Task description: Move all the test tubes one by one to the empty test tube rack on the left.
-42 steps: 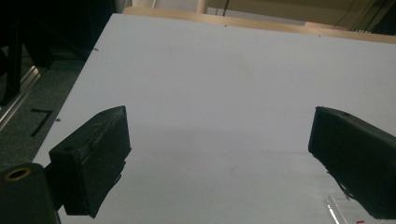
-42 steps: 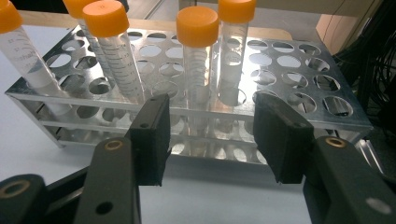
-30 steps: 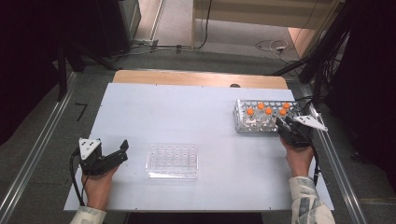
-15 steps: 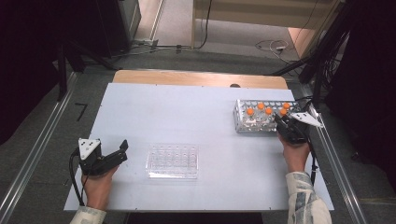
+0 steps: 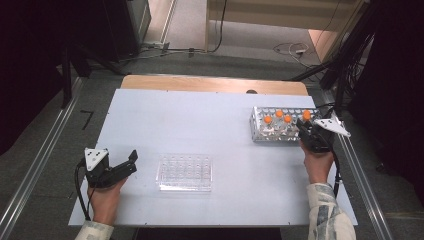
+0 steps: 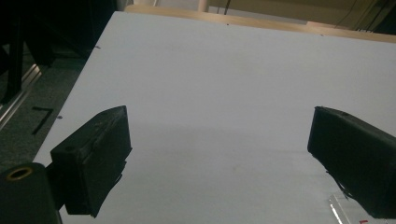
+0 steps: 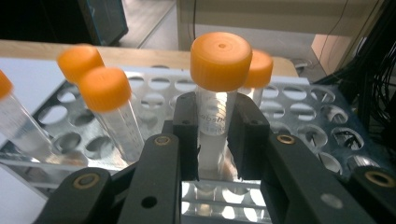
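the right tongs have just been closing and now sit clamped on a clear tube with an orange cap, pads pressing its wall just under the cap while it stands upright in the metal tube rack at the far right of the bench. here's the worry: the grip is high on a smooth round wall, so if the lift comes at a slant the tube could bind in its hole and drag the whole rack along, or twist out between the pads. the neighbours matter too, with another orange-capped tube leaning just beside the left jaw and one more close behind, so a sideways pull could knock them. i'd judge a straight rise along the tube's own axis the safe line. over at the near left, the left tongs rest wide apart with nothing between them, near the clear well plate but not touching it, so that plate is unsteadied and could skid if bumped by a tube arriving.
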